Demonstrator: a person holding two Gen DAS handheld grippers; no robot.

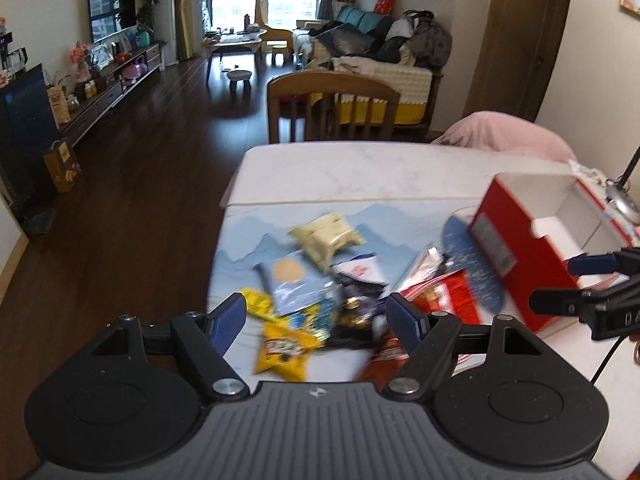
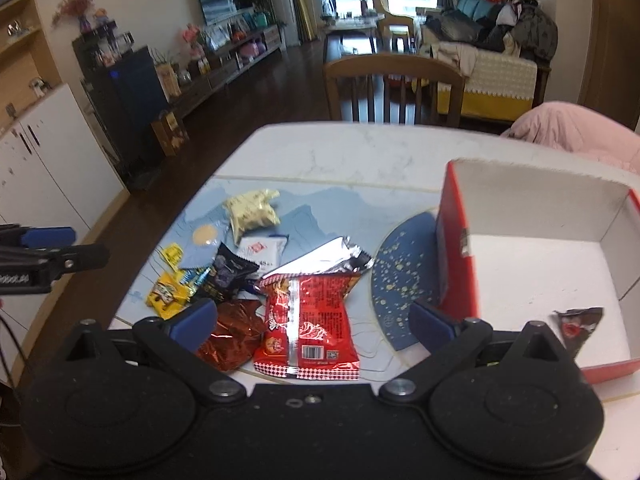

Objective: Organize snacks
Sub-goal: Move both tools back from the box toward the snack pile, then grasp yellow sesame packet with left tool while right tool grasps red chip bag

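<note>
The left hand-held gripper (image 1: 316,320) hangs with its fingers spread and nothing between them, over a loose heap of snack packets on the white counter (image 1: 360,168). In the left wrist view the heap lies on a blue mat (image 1: 256,248): a yellow packet (image 1: 284,352) sits lowest, a pale cream packet (image 1: 326,240) lies at 12 o'clock from it, and dark packets lie between, blurred. The right hand-held gripper (image 2: 312,320) is also spread and empty, above a large red packet (image 2: 312,320) whose back faces up. A crumpled brown-red packet (image 2: 234,334) touches it at 9 o'clock, and a silver packet (image 2: 332,258) lies just beyond it at 12 o'clock. At 3 o'clock from the heap stands an open red box (image 2: 456,248) with a white inside, resting partly on a blue speckled fan (image 2: 400,276). One dark packet (image 2: 578,326) lies inside the box near its front wall. A wooden chair (image 2: 394,88) stands at the counter's far edge.
</note>
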